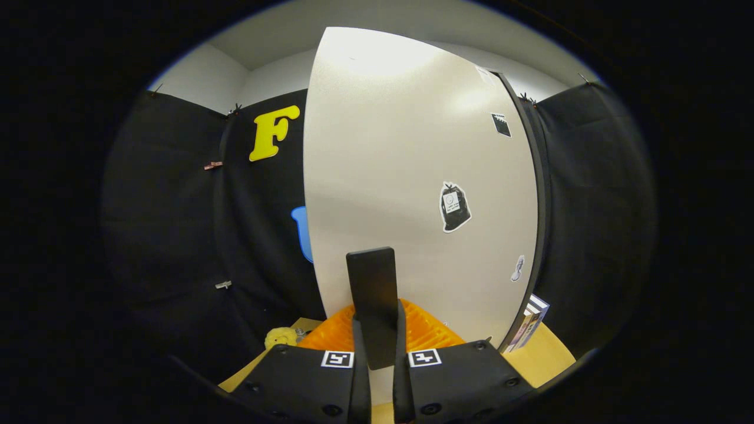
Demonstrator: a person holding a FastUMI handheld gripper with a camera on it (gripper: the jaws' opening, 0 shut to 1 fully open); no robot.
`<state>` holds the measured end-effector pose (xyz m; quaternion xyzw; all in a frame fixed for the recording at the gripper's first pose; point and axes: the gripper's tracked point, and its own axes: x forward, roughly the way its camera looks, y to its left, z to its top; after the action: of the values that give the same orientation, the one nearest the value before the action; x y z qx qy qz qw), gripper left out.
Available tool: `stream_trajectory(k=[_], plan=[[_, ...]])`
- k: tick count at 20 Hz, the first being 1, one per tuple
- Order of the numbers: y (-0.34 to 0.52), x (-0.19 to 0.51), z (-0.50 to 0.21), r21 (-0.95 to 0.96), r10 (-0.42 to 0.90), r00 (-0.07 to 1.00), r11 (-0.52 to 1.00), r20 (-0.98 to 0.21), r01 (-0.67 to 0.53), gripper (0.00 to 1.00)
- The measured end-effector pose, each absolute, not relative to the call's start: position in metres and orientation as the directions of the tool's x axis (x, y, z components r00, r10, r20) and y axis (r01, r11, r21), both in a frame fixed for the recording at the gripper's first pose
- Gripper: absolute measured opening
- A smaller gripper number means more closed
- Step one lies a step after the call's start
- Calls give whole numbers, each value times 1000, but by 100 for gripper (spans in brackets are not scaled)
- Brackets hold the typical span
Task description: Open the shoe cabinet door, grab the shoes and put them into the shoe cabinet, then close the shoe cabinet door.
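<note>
The white shoe cabinet door (412, 153) stands right in front of me, with a few stickers on it. Its dark flat handle (371, 282) sticks out from the door and runs down between my fingers. My gripper (377, 321) is shut on this handle, one ribbed pad (433, 330) pressing on each side. The door's free edge is to the left of the handle. A dark strip (539, 194) runs down its right side. Whether the door stands ajar I cannot tell.
Black cloth walls (171, 235) close in on the left and right. A small yellow object (281, 337) lies on the wooden surface (554, 353) left of the fingers. A stack of thin flat items (530, 321) leans at the door's lower right.
</note>
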<state>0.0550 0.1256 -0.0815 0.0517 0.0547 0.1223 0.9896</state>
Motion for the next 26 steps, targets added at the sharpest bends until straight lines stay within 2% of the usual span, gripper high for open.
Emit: stream_trajectory(k=[14,26], plan=[[36,-12,-80,59,193,975,981,-114,-187,18],[-33,-31,-80,65,171,976,984,-135,-163,17]])
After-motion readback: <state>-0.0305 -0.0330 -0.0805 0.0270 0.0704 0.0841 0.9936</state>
